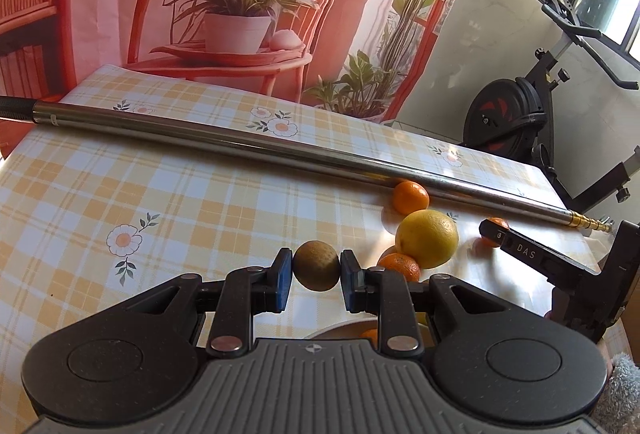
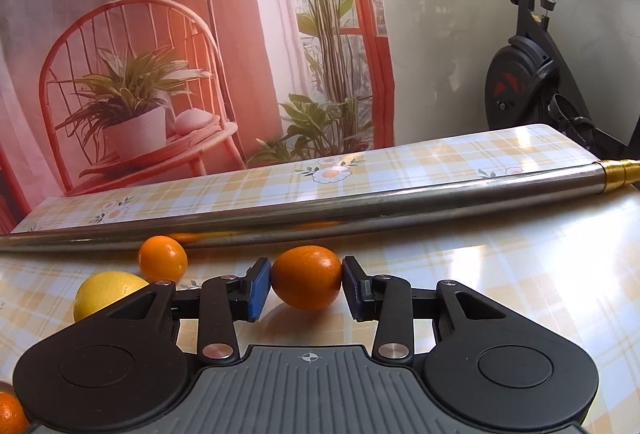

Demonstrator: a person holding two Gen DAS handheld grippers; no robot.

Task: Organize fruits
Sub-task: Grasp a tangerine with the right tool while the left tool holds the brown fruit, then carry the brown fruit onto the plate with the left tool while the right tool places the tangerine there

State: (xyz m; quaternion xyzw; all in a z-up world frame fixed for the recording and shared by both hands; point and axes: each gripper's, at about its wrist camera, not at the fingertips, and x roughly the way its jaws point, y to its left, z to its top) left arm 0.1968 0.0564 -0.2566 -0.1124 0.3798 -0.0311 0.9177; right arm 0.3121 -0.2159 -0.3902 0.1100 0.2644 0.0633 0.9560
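Left wrist view: the left gripper [image 1: 316,271] clamps a round brownish-green fruit [image 1: 317,265] above the checked tablecloth [image 1: 160,194]. Right wrist view: the right gripper [image 2: 306,284] pinches a small orange mandarin [image 2: 307,282] at its ends; it could squirt free and roll.

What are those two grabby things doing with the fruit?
A person is sorting fruit with a hand-held gripper in each hand. The left hand-held gripper is shut on a small brown fruit, held above the checked table. The right hand-held gripper has its pads against an orange resting on the table. A lemon and more oranges wait beside a long metal pole.
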